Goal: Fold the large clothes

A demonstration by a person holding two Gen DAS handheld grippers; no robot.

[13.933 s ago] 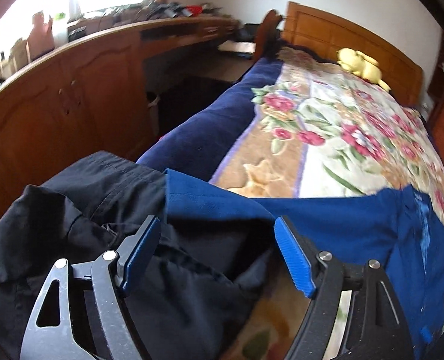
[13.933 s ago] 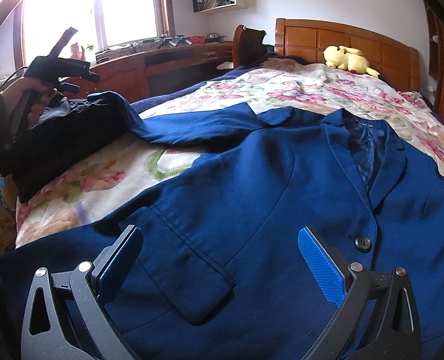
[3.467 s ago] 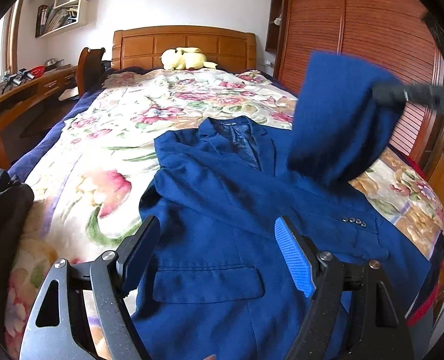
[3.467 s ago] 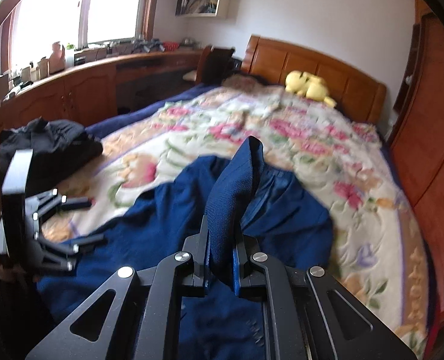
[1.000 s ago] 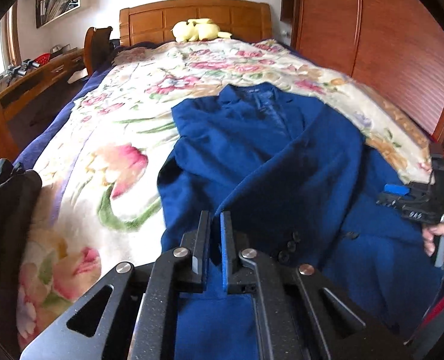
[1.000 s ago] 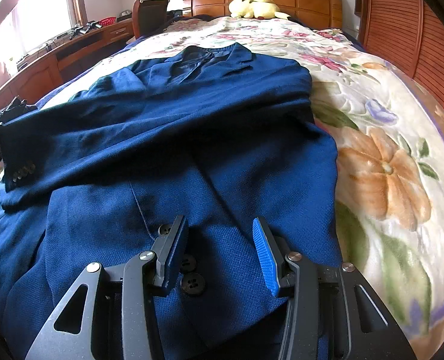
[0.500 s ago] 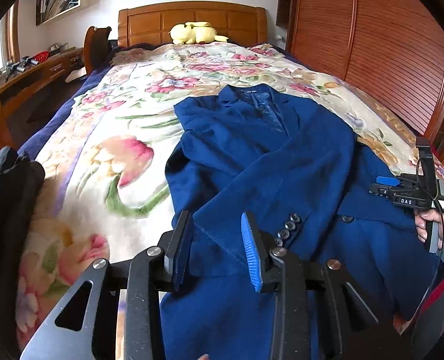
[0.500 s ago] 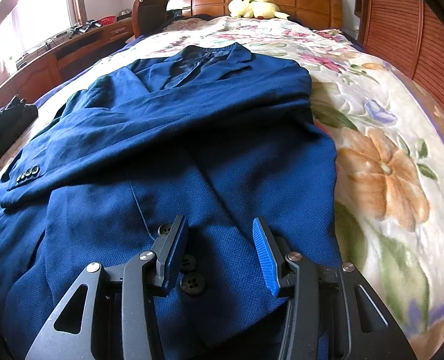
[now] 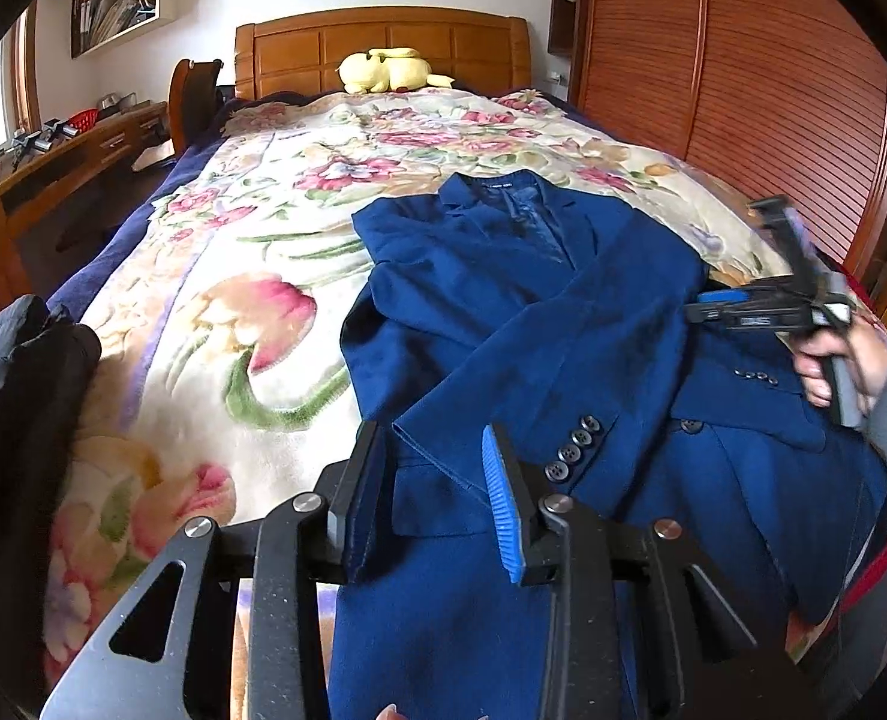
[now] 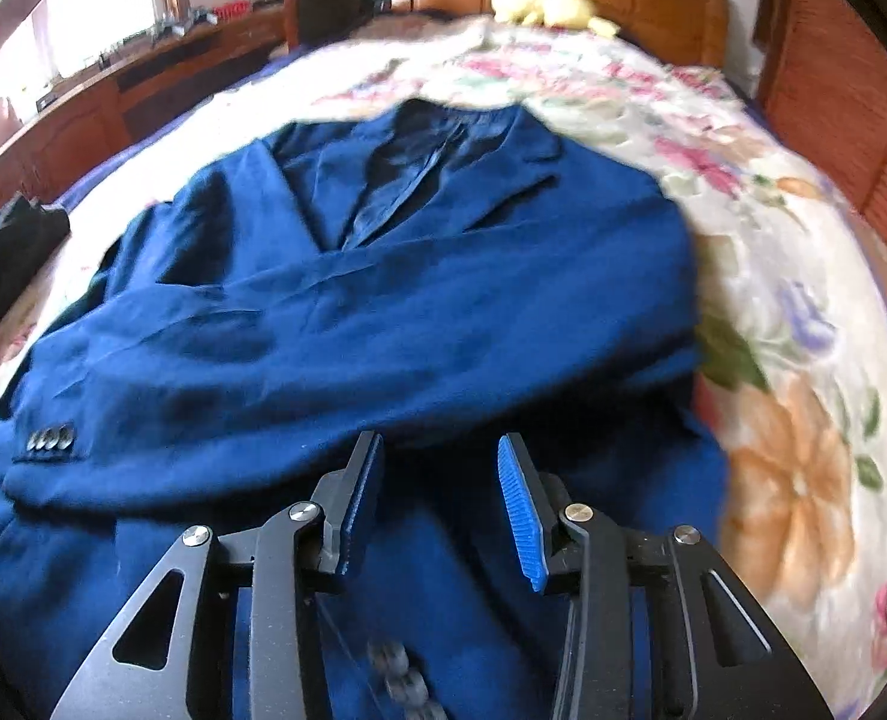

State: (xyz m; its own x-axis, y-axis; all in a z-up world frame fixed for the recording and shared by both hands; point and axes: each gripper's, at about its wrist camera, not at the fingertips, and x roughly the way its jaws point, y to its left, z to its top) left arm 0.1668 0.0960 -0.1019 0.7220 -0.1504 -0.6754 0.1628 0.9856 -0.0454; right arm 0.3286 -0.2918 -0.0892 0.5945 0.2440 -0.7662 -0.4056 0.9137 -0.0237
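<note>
A blue suit jacket [image 9: 503,312] lies face up on the floral bedspread [image 9: 233,300], collar toward the headboard. One sleeve is folded across its front, and its buttoned cuff [image 9: 572,453] rests just beyond my left gripper [image 9: 431,438]. That gripper hovers open over the jacket's lower left edge with nothing pinched. My right gripper [image 10: 440,444] is above the jacket's [image 10: 383,300] lower front, below the folded sleeve. Its jaws are closing, with no cloth between the pads. The left wrist view shows the right gripper [image 9: 707,306] at the jacket's right side, held by a hand [image 9: 833,360].
A heap of black clothes [image 9: 11,420] sits at the bed's left edge. A yellow plush toy [image 9: 389,69] lies by the wooden headboard [image 9: 383,42]. A slatted wooden wardrobe [image 9: 773,120] stands close on the right, and a desk [image 9: 53,162] runs along the left.
My left gripper opened and let go of the sleeve cuff, which now lies on the jacket front. The right gripper moved forward over the jacket, and its jaws narrowed slightly.
</note>
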